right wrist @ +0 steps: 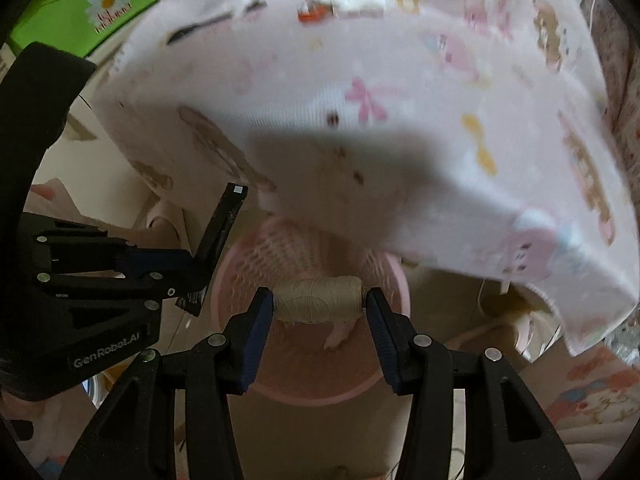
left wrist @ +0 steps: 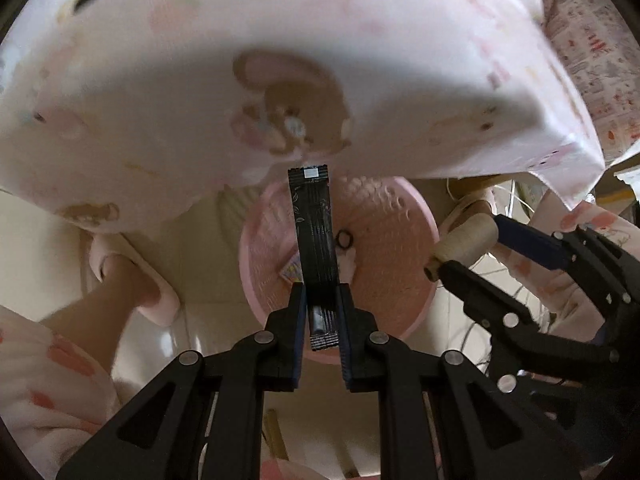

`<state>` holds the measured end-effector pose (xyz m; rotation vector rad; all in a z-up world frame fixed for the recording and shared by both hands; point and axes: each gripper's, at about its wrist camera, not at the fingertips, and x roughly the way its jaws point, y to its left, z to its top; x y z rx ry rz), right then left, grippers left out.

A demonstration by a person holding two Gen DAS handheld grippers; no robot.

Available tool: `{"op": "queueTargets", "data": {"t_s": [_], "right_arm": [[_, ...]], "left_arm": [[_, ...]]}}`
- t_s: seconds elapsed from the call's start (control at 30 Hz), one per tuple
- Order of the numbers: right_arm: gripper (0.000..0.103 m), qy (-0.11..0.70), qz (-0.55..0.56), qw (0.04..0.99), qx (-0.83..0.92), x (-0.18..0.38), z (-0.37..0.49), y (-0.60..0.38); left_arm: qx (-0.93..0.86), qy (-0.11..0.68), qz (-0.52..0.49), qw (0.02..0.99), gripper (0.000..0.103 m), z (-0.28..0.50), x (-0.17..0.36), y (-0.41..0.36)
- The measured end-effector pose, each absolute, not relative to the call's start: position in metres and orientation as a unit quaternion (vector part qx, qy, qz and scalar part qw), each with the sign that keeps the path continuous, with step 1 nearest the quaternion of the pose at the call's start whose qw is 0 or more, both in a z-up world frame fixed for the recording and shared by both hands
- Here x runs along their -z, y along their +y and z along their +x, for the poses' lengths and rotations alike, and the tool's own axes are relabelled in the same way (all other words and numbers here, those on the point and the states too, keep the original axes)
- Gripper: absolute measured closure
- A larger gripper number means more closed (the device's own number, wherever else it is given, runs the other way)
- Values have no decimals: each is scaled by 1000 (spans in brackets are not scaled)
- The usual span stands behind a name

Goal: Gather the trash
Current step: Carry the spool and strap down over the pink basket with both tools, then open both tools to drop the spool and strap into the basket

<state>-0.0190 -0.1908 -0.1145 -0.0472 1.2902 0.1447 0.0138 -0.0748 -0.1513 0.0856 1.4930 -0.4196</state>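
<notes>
Black linkages fill the bottom of the left wrist view, and the left gripper (left wrist: 320,304) is clamped on a long black sachet (left wrist: 314,236), its pads pinching the lower part while the rest sticks out forward along the fingers. Directly beyond it lies the pink basket (left wrist: 416,216), a round mesh bin standing on the floor partly under the edge of a table draped in a pink cartoon tablecloth (left wrist: 160,100). The sachet's long axis runs across the basket's mouth, so a release should drop it inside. A foot in a pink slipper (left wrist: 132,280) stands left of the basket.

Seen from the right wrist, the right gripper (right wrist: 320,300) is closed on a beige thread spool (right wrist: 318,300), held crosswise with a pad on each end. Below it the basket sits centred, a few scraps already in it. Both grippers hang over the basket, the right one seeming more squarely over the middle, the left one with the sachet near the basket's left rim.
</notes>
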Motion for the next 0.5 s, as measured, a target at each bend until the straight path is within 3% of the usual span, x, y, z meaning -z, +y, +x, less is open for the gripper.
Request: {"op": "queueTargets", "data": {"t_s": [0.5], "right_arm": [[52, 671, -38, 740, -31, 185, 1, -195]], "left_arm": [[155, 718, 57, 677, 89, 22, 199, -66]]}}
